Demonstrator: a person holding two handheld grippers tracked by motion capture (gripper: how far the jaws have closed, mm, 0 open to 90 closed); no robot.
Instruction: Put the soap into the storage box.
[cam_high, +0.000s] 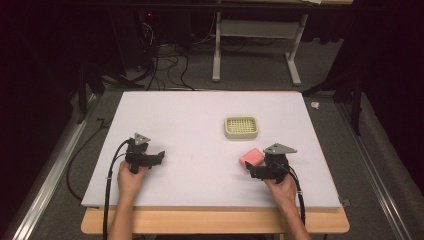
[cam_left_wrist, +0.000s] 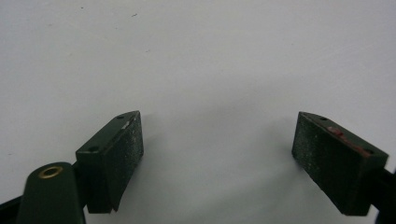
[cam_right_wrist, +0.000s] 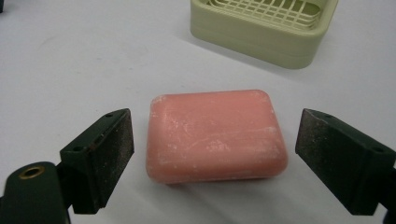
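our right tool (cam_right_wrist: 212, 156) is sitting lowest in its own view, jaws standing wide apart with the pink soap bar (cam_right_wrist: 214, 135) lying flat on the bench (cam_right_wrist: 70, 60) between them, a gap showing on each side so neither pad is touching it. just beyond the soap, the pale green soap dish (cam_right_wrist: 261, 35) is standing with its grid insert showing and nothing lying in it. from the high view we are holding the right tool (cam_high: 256, 170) just beside the soap bar (cam_high: 252, 157), which is lying near the dish (cam_high: 241, 127) on the side toward us. our left tool (cam_left_wrist: 217, 154) is resting well apart from the soap, its jaws spread wide over bare white bench surface, gripping nothing.
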